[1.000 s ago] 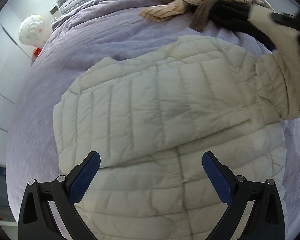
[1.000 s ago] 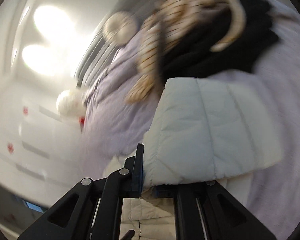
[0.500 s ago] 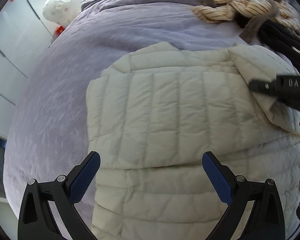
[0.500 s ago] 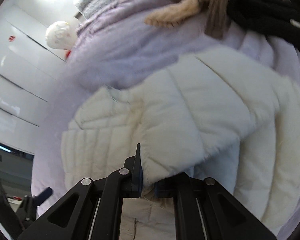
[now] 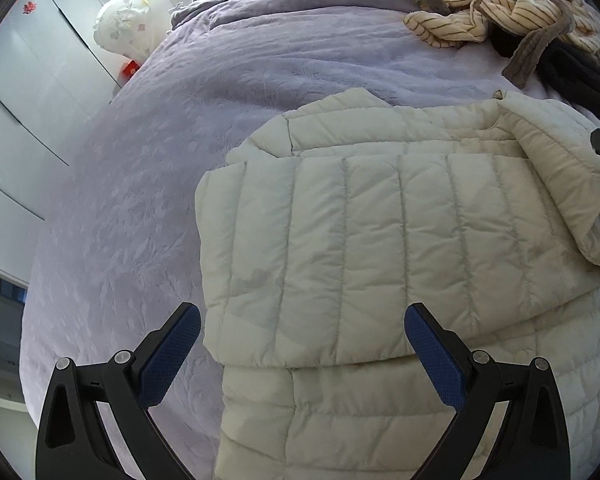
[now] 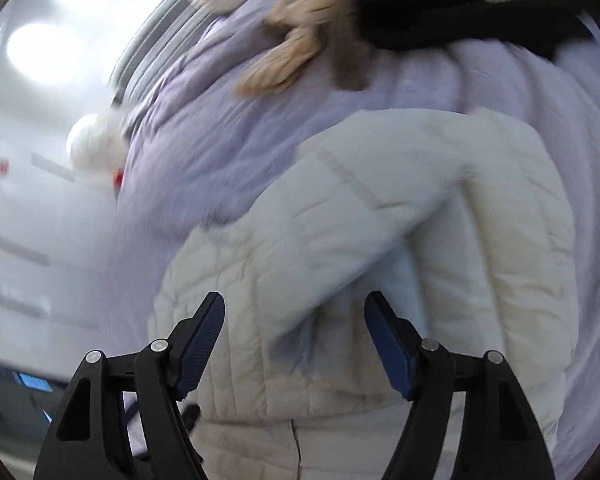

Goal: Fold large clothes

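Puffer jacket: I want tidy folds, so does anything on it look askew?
Yes. On the cream puffer jacket, the right sleeve lies diagonally with its cuff raised, not flat like the left fold. Right gripper is opening, nothing pinched.

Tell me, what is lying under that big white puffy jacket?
The white puffer jacket lies on a lilac quilted bedspread, which shows all around it. Its own sleeves are folded across its body. Whether anything else sits beneath it cannot be seen; the jacket covers that patch.

No lettering, brand or number can be read; the red mark on the wardrobe door (image 5: 30, 7) (small, blurred) stays illegible.
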Available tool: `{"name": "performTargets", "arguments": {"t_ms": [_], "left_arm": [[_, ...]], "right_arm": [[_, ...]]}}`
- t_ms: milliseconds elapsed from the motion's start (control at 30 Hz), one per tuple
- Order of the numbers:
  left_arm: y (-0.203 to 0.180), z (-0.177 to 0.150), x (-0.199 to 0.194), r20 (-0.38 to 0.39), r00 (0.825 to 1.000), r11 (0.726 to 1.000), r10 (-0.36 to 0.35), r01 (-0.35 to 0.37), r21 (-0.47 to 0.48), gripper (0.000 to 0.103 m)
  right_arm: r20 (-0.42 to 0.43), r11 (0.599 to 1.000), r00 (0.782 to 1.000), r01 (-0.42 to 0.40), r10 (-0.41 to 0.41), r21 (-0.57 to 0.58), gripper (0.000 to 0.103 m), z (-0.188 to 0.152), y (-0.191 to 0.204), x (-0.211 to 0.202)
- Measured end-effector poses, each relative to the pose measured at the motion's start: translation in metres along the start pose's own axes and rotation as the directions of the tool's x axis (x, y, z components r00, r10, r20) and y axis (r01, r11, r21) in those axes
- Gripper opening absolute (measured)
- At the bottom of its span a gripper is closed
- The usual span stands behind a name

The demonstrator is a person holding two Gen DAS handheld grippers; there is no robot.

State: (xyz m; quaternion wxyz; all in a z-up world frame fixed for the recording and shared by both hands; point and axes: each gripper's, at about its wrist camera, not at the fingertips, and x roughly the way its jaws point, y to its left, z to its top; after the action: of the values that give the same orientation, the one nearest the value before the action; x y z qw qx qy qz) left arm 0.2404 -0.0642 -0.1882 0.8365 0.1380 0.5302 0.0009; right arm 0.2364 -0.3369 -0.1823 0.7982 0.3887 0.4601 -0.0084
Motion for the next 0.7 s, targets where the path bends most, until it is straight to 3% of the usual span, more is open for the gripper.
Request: {"name": "performTargets", "arguments": {"t_ms": [67, 133, 167, 300, 367, 433, 533, 600, 700], "left_arm": [[0.002, 0.000, 0.001, 0.001, 1.000, 1.000, 0.002, -0.002, -0.002, 0.102], [0.003, 0.000, 0.003, -0.005, 1.000, 1.000, -0.001, 0.001, -0.004, 0.102], [0.004, 0.000, 0.004, -0.009, 1.000, 1.000, -0.004, 0.004, -0.003, 0.102], [0.014, -0.001, 0.005, -0.009, 0.999, 0.999, -0.040, 0.040, -0.019, 0.102], [0.026, -0.001, 0.005, 0.000, 0.993, 0.991, -0.117, 0.116, -0.067, 0.102], [0.047, 0.001, 0.006, 0.023, 0.975, 0.963, -0.219, 0.220, -0.156, 0.102], [0.069, 0.003, 0.006, 0.067, 0.951, 0.922, -0.302, 0.309, -0.232, 0.102], [0.082, 0.004, 0.007, 0.097, 0.935, 0.900, -0.341, 0.354, -0.254, 0.102], [0.095, 0.004, 0.008, 0.131, 0.908, 0.861, -0.399, 0.420, -0.288, 0.102]], "right_arm": [[0.006, 1.000, 1.000, 0.010, -0.010, 0.025, 0.040, 0.007, -0.006, 0.003], [0.020, 1.000, 1.000, 0.015, -0.015, 0.005, 0.019, 0.014, -0.006, 0.006], [0.030, 1.000, 0.999, 0.024, -0.024, -0.008, 0.016, 0.015, -0.005, 0.005], [0.041, 0.990, 0.999, 0.011, -0.005, -0.140, 0.016, 0.013, 0.022, 0.009], [0.022, 0.971, 1.000, 0.008, -0.003, -0.239, 0.016, 0.006, 0.042, 0.014], [-0.012, 0.929, 1.000, 0.008, -0.014, -0.371, 0.016, -0.008, 0.069, 0.023], [-0.056, 0.847, 0.996, 0.030, -0.070, -0.531, 0.016, -0.033, 0.095, 0.040], [-0.087, 0.804, 0.990, 0.038, -0.111, -0.593, 0.016, -0.048, 0.104, 0.054], [-0.117, 0.774, 0.981, 0.048, -0.156, -0.631, 0.016, -0.064, 0.106, 0.067]]}}
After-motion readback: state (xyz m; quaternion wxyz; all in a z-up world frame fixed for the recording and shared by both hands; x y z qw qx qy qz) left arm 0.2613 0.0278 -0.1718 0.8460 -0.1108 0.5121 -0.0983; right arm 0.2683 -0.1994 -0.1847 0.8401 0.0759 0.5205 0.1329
